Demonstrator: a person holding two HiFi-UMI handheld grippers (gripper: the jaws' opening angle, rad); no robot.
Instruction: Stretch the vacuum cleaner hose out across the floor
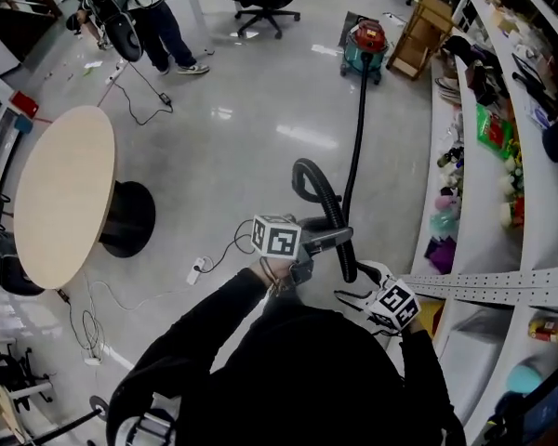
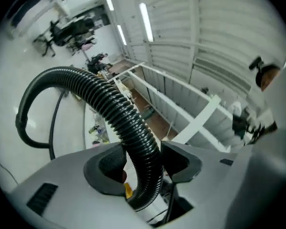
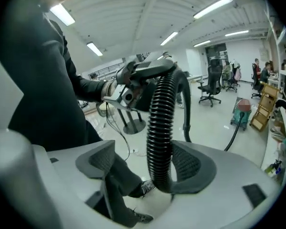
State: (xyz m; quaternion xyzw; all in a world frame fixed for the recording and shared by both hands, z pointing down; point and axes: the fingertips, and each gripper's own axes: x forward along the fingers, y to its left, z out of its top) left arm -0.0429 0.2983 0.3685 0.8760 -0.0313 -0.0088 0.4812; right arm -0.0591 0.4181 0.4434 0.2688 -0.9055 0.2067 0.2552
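**Item:** vacuum cleaner hose (image 1: 327, 203), black, ribbed.

**Nearest, at the person's chest:**
- The left gripper (image 2: 143, 162) is clamping the hose. Its fingers are pressing on the ribs from both sides and standing only as far apart as the hose is thick.
- Just beside it, the right gripper (image 3: 150, 163) is standing wide open. The hose is passing between its fingers and leaning on one, with the other well clear, so it is gripping nothing.

**Further out:** the hose is arching up and over in a loop. It is then running along the floor (image 1: 242, 128) beside the shelf (image 1: 484, 203) to the vacuum cleaner (image 1: 365, 46) at the far end. A round desk (image 1: 65, 193) is sitting well apart to the left.

**Handling, as judged:**
- The hose is looking light, springy and easily bent.
- The ribs are probably giving the fingers good purchase against sliding lengthwise.
- A hard pull is likely to drag the canister along.
- The best hold is square across the ribs near the free end, away from the tight bend where it may kink.
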